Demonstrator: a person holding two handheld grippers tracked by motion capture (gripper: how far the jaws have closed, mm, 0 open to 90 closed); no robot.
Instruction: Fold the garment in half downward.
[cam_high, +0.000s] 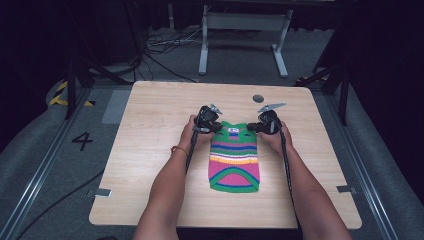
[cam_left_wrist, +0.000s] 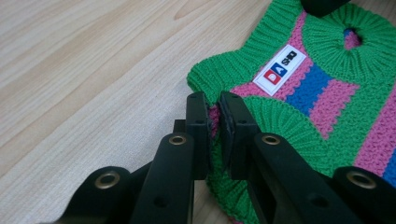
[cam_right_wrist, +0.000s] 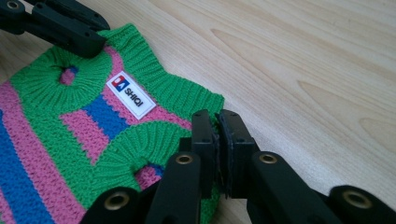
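High view: striped knit sweater (cam_high: 234, 159) lies flat mid-table (cam_high: 150, 150), bare wood on every side of it. Left gripper (cam_high: 212, 125) and right gripper (cam_high: 254, 127) sit at its far corners.

Left gripper view: jaws pinch the sweater's green edge beside the white label (cam_left_wrist: 280, 70).

Right gripper view: jaws clamp the opposite green edge; open wood lies beyond.

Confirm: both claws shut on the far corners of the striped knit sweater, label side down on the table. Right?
Not quite. The left claw and right claw are each shut on a far corner of the striped knit sweater, but it lies label side up: both gripper views show the white label facing the camera on the wooden table.
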